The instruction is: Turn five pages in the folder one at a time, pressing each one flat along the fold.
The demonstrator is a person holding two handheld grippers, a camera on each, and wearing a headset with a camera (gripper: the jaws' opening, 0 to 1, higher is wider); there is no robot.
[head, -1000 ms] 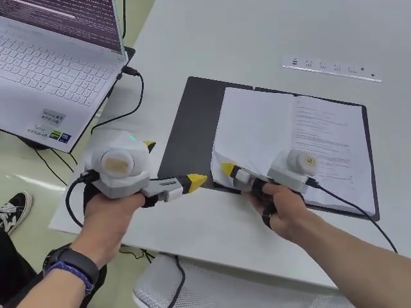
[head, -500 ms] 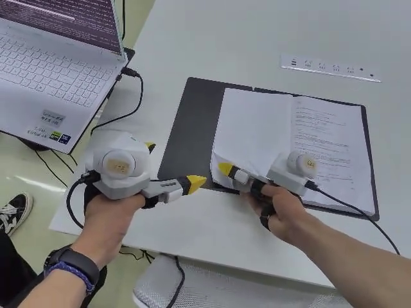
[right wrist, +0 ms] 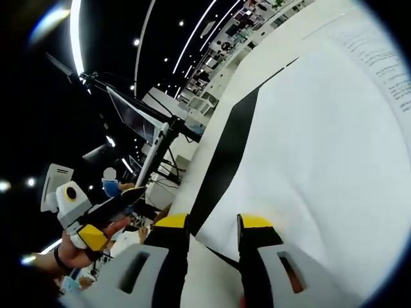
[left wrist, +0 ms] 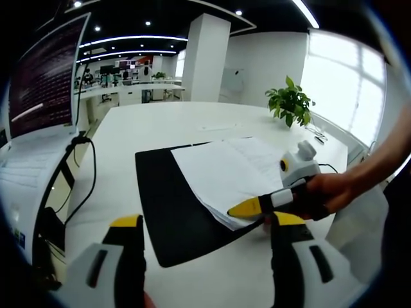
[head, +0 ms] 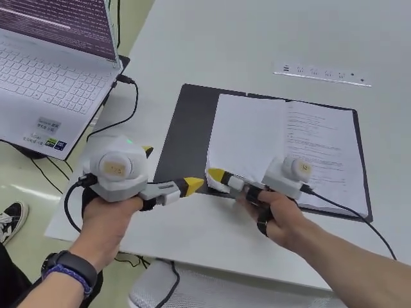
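Black and opened flat, the folder (head: 186, 128) lies near the front edge of the white table (head: 225, 38) before us. A laptop (head: 45, 83) stands off to the left, and a power strip (head: 321, 72) lies farther back on the table. A blank white page (head: 247, 131) covers the middle of the folder, with a printed page (head: 321, 147) lying to its right. Our right gripper (head: 217, 176) sits at the lower left corner of the blank page, where the paper curls up. Its own view shows the yellow-tipped jaws a narrow gap apart, and we cannot tell whether they touch the sheet. Our left gripper (head: 171, 168) hovers just beside it at the folder's near left corner, jaws spread wide and holding nothing.
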